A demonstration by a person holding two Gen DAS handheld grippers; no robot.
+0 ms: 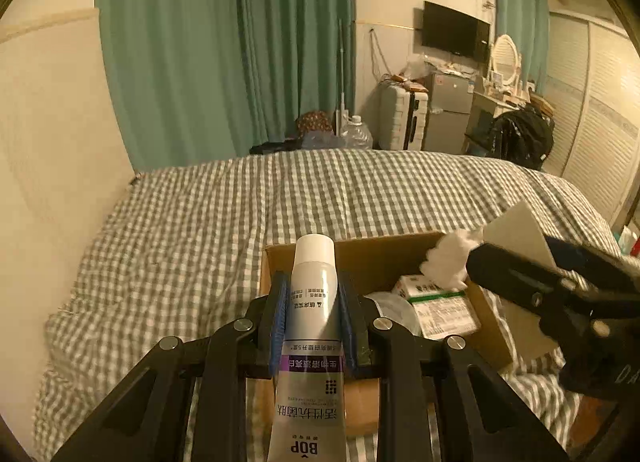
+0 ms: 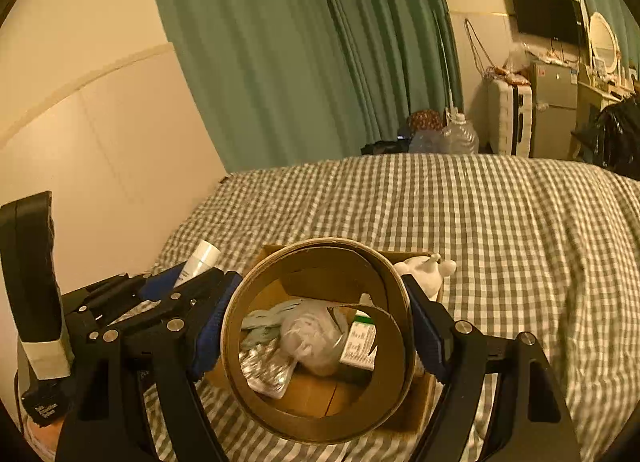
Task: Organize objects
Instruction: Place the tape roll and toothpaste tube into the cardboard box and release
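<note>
Checked bedding (image 1: 180, 229) carries my cardboard box (image 1: 384, 258) at six o'clock. Above it, my right hand-held gripper (image 2: 316, 326) pinches a stiff, light cardboard ring (image 2: 320, 414) by its sides; my left hand-held gripper (image 1: 312, 314) squeezes a soft, slippery tube (image 1: 312, 302) mid-body.

Dim, warm yellow indoor light over both views, colours washed amber; fisheye bends the curtain (image 1: 224, 41) and walls, dark vignette at corners, right gripper (image 1: 560, 282) smeared with blur
</note>
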